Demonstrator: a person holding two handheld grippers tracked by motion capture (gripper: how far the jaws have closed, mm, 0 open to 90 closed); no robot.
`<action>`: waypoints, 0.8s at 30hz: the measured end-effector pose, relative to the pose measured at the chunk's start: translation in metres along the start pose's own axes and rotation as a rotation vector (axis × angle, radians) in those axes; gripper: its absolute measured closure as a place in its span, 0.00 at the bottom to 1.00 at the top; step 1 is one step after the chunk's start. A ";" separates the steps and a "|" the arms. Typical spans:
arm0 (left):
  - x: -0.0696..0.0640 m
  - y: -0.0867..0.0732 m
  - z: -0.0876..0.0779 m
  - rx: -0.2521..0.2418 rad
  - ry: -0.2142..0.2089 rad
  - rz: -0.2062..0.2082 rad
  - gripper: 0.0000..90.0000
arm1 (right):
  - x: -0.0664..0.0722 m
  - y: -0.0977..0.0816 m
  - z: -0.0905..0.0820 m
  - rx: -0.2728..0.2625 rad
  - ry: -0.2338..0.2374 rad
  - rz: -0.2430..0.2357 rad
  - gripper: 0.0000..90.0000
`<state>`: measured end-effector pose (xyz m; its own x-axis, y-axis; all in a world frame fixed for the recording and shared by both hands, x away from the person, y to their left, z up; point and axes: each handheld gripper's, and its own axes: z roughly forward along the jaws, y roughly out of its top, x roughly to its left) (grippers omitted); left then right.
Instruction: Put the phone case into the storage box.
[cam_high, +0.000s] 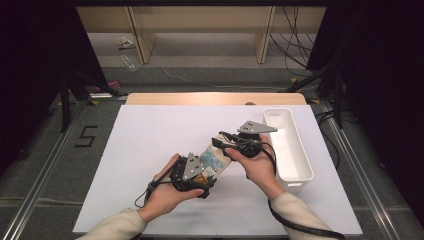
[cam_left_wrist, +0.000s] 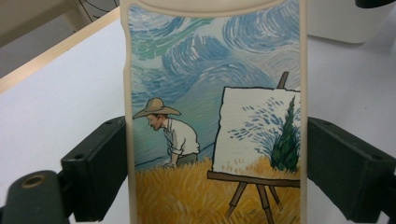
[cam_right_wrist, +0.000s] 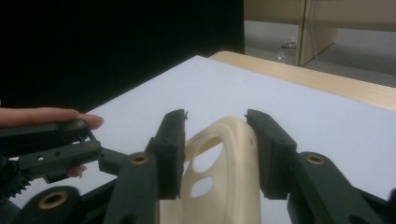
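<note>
In the lower middle of the high view, two sleeved forearms come up from the bottom edge and meet over the white table. The left hand wraps the left gripper just left of centre, knuckles toward the left edge, its grey plate tilted up. In the left gripper view its jaws are clamped on the two long edges of a phone case, whose painted back, a man in a straw hat by an easel in a wheat field, faces the camera.

A little higher and right of centre in the high view, the right hand holds the right gripper pointed toward the left one, at the case's other end. In the right gripper view the cream case bows up between the jaws; the right-hand jaw lies against its edge, the left-hand one sits close beside it, and whether that one presses I cannot tell. The case hangs between both grippers, above the table.

Further off, at centre right of the high view, a white oblong bin stands on the table just beside the right hand, with nothing visible inside.
</note>
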<state>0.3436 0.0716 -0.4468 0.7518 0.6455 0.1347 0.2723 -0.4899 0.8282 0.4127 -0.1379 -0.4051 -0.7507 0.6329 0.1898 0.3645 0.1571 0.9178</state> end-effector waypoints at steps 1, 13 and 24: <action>0.000 0.000 0.000 0.001 0.000 0.000 0.13 | 0.000 0.000 0.000 -0.001 0.004 0.007 0.68; -0.001 -0.003 0.003 0.023 -0.011 0.010 0.12 | 0.008 0.006 -0.006 -0.039 0.102 0.041 0.87; -0.001 0.000 0.002 0.011 -0.020 0.027 0.16 | 0.020 0.015 -0.012 -0.058 0.112 0.022 0.89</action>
<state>0.3441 0.0704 -0.4482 0.7706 0.6203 0.1461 0.2584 -0.5137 0.8181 0.3963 -0.1321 -0.3832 -0.8012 0.5461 0.2447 0.3512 0.0981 0.9311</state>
